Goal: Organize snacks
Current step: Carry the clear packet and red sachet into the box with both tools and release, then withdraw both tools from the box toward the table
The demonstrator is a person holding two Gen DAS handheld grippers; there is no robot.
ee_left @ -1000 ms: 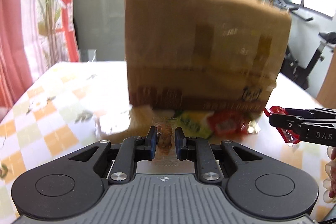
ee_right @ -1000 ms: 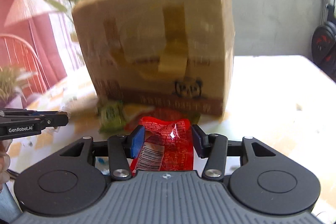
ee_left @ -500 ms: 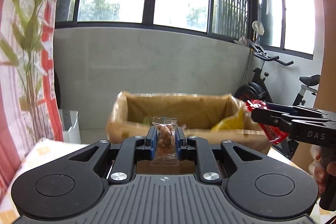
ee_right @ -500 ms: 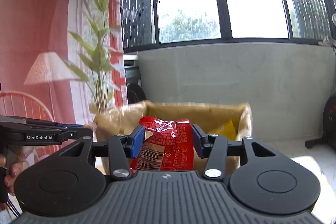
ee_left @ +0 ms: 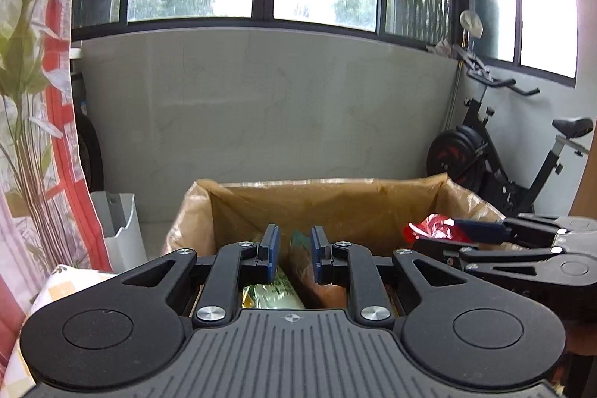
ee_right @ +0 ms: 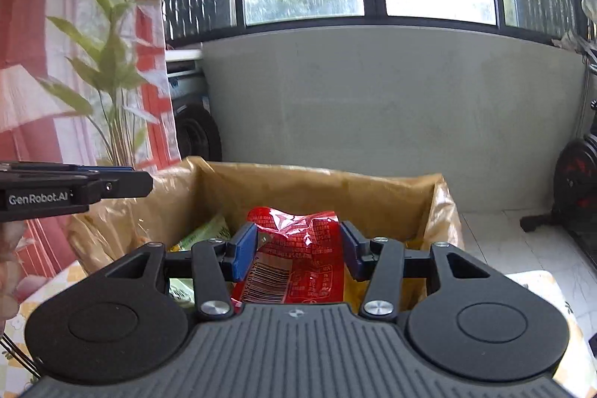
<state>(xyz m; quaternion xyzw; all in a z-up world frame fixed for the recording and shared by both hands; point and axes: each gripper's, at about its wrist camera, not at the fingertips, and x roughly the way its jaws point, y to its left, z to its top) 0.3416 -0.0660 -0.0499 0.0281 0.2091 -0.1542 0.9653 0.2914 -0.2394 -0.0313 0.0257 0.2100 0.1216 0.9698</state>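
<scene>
Both grippers are now above the open box (ee_right: 321, 189), not down beside it. The right gripper (ee_right: 294, 248) jaws pinch the red packet (ee_right: 298, 234) over the box. The left gripper (ee_left: 294, 250) jaws sit close together; I cannot tell if they hold anything.

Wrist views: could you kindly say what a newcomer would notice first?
The shiny red snack packet, pinched in the right gripper above the open cardboard box. Beside it, the left gripper holds a small clear packet over the same box.
</scene>
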